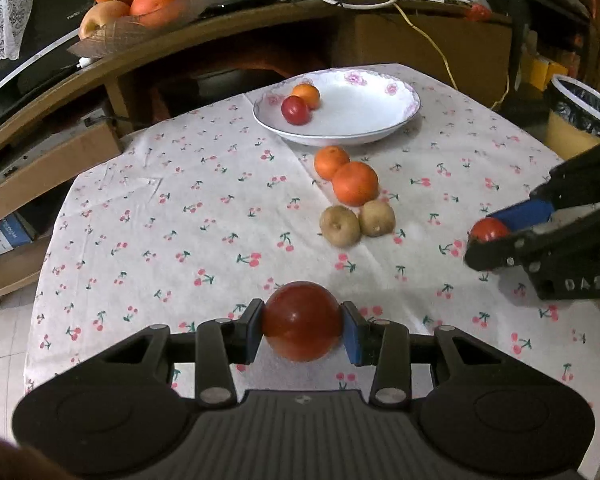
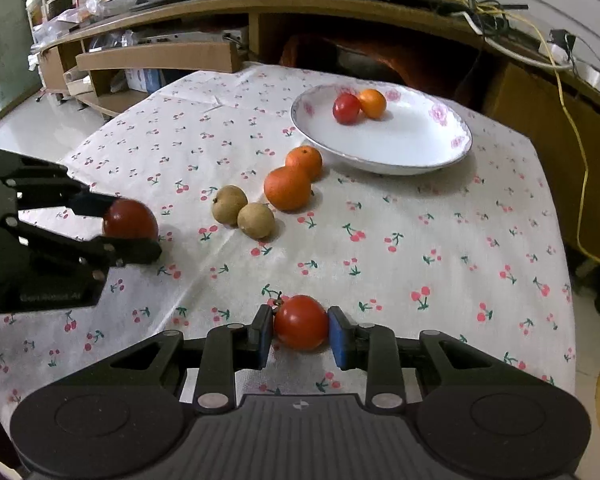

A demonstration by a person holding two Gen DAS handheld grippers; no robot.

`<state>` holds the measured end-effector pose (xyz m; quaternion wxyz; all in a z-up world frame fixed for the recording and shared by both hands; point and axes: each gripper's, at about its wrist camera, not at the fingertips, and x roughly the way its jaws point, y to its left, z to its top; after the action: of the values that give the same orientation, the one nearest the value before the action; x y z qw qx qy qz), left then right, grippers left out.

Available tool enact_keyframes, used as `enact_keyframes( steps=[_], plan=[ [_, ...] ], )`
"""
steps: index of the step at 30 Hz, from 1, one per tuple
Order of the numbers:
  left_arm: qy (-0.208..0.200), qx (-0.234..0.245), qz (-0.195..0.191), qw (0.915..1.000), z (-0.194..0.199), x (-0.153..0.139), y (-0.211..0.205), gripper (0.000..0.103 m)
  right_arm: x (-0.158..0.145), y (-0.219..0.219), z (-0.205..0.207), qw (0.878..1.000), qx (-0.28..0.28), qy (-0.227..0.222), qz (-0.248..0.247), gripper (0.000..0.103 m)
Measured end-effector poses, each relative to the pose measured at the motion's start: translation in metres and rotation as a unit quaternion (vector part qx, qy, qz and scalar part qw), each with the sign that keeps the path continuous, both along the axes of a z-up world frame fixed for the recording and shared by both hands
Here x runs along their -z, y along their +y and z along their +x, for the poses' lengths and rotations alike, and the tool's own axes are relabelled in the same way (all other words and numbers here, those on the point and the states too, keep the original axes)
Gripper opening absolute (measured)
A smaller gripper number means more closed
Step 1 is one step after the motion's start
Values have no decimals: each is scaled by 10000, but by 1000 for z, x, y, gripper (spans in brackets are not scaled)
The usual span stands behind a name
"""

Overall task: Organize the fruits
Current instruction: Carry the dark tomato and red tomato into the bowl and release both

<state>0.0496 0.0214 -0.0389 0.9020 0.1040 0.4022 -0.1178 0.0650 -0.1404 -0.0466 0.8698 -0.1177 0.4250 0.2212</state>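
Note:
My left gripper (image 1: 303,326) is shut on a large dark red tomato (image 1: 302,320), low over the cherry-print cloth; it also shows in the right wrist view (image 2: 130,218). My right gripper (image 2: 300,330) is shut on a smaller red tomato (image 2: 301,322), which also shows in the left wrist view (image 1: 489,230). A white floral plate (image 1: 364,108) at the far side holds a small red tomato (image 1: 296,110) and a small orange (image 1: 307,95). Two oranges (image 1: 354,182) and two brown kiwis (image 1: 340,226) lie on the cloth in front of the plate.
A curved wooden desk (image 1: 220,28) rises behind the table, with a fruit basket (image 1: 136,0) and cables on it. A bin with a black liner (image 1: 584,108) stands at the right. Cardboard boxes (image 1: 48,168) sit at the left.

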Motion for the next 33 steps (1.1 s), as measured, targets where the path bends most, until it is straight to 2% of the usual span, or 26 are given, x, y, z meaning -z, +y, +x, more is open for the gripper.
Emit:
enact_keyframes(
  steps=[3, 5, 7, 18, 22, 23, 25, 33],
  plan=[
    [-40, 51, 14, 10000, -1, 0, 1, 47, 1, -1, -1, 10000, -3, 7, -9, 37],
    [-55, 119, 83, 9999, -2, 1, 0, 50, 1, -1, -4, 10000, -53, -39, -26, 47],
    [-54, 167, 117, 9998, -4, 4, 0, 52, 1, -2, -4, 10000, -74, -46, -12, 50],
    [-59, 169, 82, 9998, -4, 4, 1, 59, -1, -6, -3, 9999, -81, 17, 118, 50],
    [-42, 125, 96, 9999, -3, 4, 0, 58, 1, -6, -4, 9999, -80, 33, 95, 49],
    [-21, 108, 71, 9999, -3, 4, 0, 56, 1, -6, -4, 9999, -77, 38, 94, 42],
    [62, 141, -53, 9999, -2, 2, 0, 46, 0, -6, -3, 9999, -69, 54, 94, 30],
    [71, 154, -216, 9996, 2, -8, -6, 45, -4, -7, 1, 9998, 82, 116, 130, 28]
  ],
)
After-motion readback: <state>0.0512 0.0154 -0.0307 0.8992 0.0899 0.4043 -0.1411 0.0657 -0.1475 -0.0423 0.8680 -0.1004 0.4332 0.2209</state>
